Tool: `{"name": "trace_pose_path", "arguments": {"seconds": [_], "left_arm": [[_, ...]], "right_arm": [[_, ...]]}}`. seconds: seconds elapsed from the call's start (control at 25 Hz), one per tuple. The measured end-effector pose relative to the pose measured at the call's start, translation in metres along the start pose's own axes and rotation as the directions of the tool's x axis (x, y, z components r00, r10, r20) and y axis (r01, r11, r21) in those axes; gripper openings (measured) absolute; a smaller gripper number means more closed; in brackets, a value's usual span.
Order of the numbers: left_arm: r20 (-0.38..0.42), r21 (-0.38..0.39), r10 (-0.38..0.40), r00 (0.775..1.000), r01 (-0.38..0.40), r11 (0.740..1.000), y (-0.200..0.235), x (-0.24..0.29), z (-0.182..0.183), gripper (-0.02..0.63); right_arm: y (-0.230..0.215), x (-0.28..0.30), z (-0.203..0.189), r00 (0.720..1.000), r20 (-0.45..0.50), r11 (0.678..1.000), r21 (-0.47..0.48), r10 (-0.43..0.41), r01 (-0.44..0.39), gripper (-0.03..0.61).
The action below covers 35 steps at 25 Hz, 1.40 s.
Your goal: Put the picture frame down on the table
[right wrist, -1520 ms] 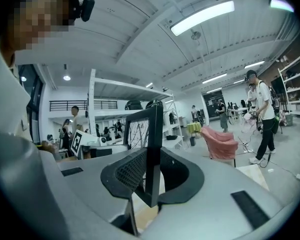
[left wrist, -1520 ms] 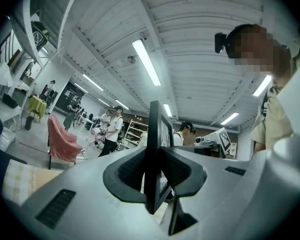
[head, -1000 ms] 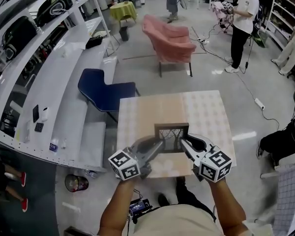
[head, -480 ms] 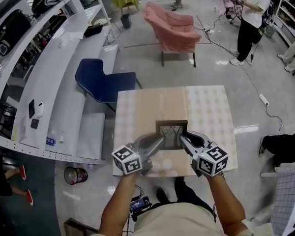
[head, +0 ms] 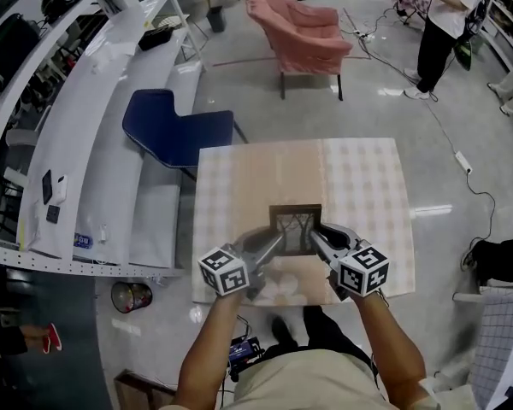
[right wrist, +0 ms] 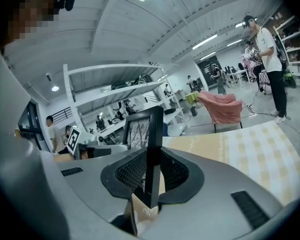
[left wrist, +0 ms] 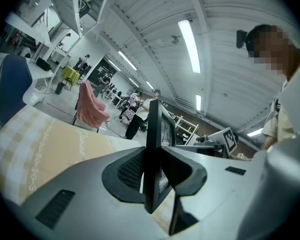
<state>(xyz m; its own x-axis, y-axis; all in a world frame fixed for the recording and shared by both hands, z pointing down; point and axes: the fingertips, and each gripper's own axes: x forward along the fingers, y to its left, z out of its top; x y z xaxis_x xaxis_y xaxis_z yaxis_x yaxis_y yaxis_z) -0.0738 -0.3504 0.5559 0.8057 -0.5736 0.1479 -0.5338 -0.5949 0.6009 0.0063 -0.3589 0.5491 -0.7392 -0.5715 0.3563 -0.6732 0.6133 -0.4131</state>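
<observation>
Picture frame (head: pixel 295 221) in left claw (head: pixel 277 240), right claw (head: pixel 315 239)

I read nothing anywhere. The cubes on my left gripper (head: pixel 278 244) and right gripper (head: pixel 316 239) bore only black-and-white square patterns. The picture frame (head: pixel 296 228) showed bare branches, no words. Cursive script (left wrist: pixel 83 143) ran across the desk (head: pixel 359 186), too faint for me to make out.

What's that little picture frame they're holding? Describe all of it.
The picture frame is small, rectangular, with a dark border around a pale picture of bare branches. It stands roughly upright over the checked table, its side edges clamped by the left gripper and right gripper. Whether it touches the table is unclear.
</observation>
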Motion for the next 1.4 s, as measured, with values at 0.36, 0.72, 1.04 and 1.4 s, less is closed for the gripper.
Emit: {"name": "trace_pose_path", "arguments": {"seconds": [0.36,0.72,1.04,1.4], "left_arm": [[-0.055,-0.061,0.045,0.997,-0.048,0.997,0.033,0.016,-0.031,0.101],[-0.106,-0.1,0.079,0.991,-0.089,0.991,0.067,0.03,-0.057,0.103],[-0.155,-0.129,0.105,0.982,-0.126,0.984,0.089,0.038,-0.079,0.106],[-0.196,-0.16,0.118,0.974,-0.15,0.976,0.109,0.047,-0.099,0.109]], "right_arm": [[-0.03,0.022,-0.035,0.998,-0.058,0.999,0.053,-0.004,0.007,0.08],[-0.056,0.047,-0.064,0.993,-0.118,0.996,0.09,-0.01,0.021,0.08],[-0.072,0.062,-0.088,0.985,-0.173,0.992,0.123,-0.012,0.034,0.081],[-0.088,0.074,-0.109,0.976,-0.217,0.988,0.148,-0.016,0.05,0.081]]}}
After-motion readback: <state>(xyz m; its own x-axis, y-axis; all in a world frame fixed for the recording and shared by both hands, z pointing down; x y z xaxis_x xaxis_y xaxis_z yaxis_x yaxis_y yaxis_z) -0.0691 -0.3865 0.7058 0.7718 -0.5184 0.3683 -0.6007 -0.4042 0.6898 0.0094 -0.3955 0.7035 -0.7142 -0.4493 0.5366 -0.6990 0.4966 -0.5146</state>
